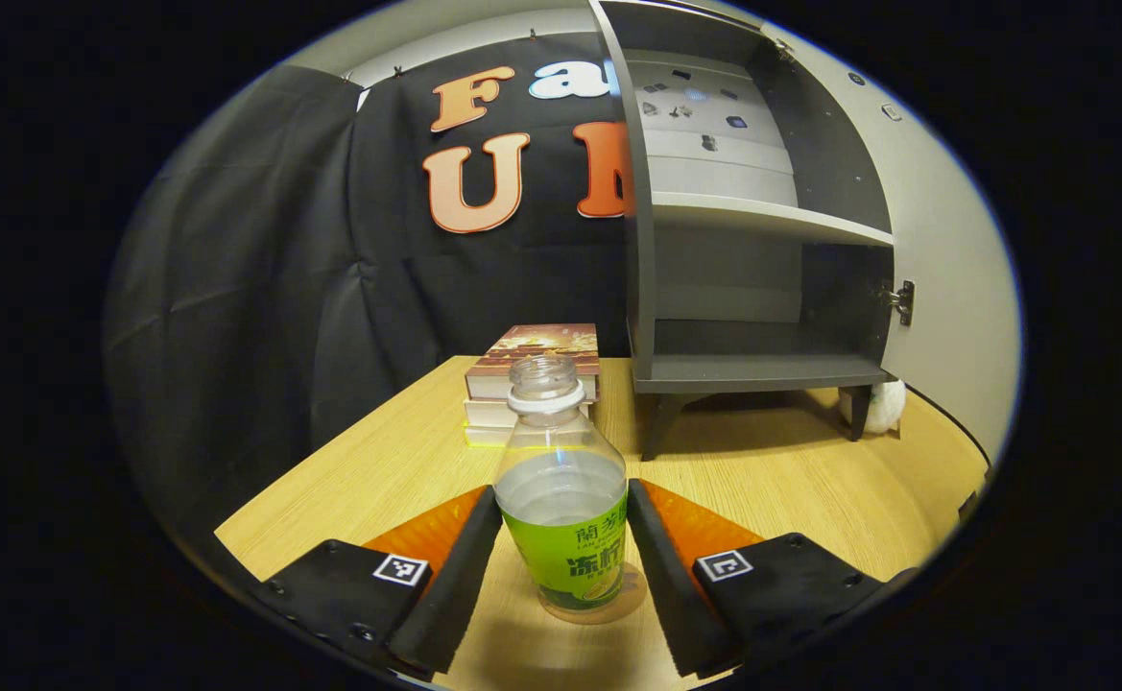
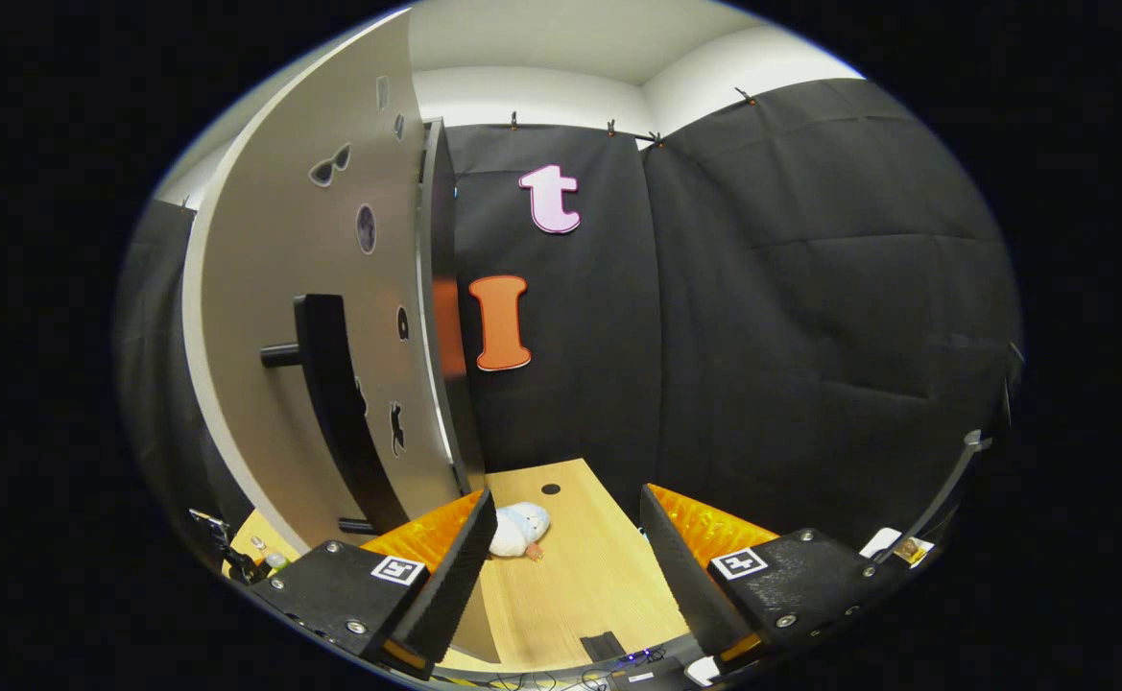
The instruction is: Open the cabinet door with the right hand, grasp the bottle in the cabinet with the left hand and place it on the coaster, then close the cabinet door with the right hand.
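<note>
Left claw (image 1: 561, 566) spread, fingers flanking bottle (image 1: 563, 499) without clear contact | bottle upright on coaster (image 1: 618, 603), near counter (image 1: 791, 489) | capless, part-filled: light, slick, spillable; grip labelled body | right claw (image 2: 565, 566) spread, near open door's handle (image 2: 335, 403)

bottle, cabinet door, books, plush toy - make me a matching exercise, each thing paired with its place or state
Things:
1. bottle
2. cabinet door
3. stack of books
4. plush toy

Places or states:
A. swung open, its handle facing the right gripper
B. lying on the table past the right gripper's fingers
C. standing upright on the coaster between the left gripper's fingers
D. piled on the table left of the cabinet

Pairs: 1-C, 2-A, 3-D, 4-B
</note>
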Motion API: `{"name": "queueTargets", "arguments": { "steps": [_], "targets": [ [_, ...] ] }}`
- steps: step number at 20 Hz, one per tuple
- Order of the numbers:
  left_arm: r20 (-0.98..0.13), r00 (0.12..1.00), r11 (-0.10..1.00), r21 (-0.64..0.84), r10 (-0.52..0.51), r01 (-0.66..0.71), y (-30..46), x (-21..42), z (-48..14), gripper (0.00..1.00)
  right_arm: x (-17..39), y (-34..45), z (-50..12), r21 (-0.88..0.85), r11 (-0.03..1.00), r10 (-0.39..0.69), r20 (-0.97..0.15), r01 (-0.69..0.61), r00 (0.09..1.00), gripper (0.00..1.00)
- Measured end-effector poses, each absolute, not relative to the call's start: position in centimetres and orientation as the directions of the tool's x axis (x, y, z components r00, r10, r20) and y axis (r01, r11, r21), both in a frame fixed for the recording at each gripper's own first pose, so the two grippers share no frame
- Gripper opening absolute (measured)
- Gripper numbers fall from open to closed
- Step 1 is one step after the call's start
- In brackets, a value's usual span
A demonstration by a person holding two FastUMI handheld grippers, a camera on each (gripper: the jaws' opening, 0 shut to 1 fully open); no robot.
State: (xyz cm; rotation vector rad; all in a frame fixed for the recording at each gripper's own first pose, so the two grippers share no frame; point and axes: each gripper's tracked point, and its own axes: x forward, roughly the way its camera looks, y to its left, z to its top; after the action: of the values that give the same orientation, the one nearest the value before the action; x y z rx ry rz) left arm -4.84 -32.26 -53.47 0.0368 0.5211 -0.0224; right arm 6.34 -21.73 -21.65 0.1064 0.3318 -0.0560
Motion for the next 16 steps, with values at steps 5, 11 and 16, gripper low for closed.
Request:
{"name": "queueTargets", "arguments": {
  "steps": [5,11,16],
  "targets": [
    [-0.498,0.867,0.999,0.027,-0.016,0.034,-32.4,-5.5,-53.0,0.91,6.0,-20.7,-21.7,0.095,0.994,-0.012,-0.332,0.046,0.943,0.93],
    [-0.495,0.869,0.999,0.024,-0.025,0.042,-32.5,-6.5,-51.6,0.99,5.8,-20.4,-21.4,0.079,0.996,-0.02,-0.323,0.048,0.946,0.99],
    [-0.488,0.872,0.999,-0.022,-0.046,0.041,-32.0,-8.7,-48.0,0.99,5.8,-19.0,-21.2,0.084,0.996,0.013,-0.32,0.015,0.947,0.9]
  ]
}}
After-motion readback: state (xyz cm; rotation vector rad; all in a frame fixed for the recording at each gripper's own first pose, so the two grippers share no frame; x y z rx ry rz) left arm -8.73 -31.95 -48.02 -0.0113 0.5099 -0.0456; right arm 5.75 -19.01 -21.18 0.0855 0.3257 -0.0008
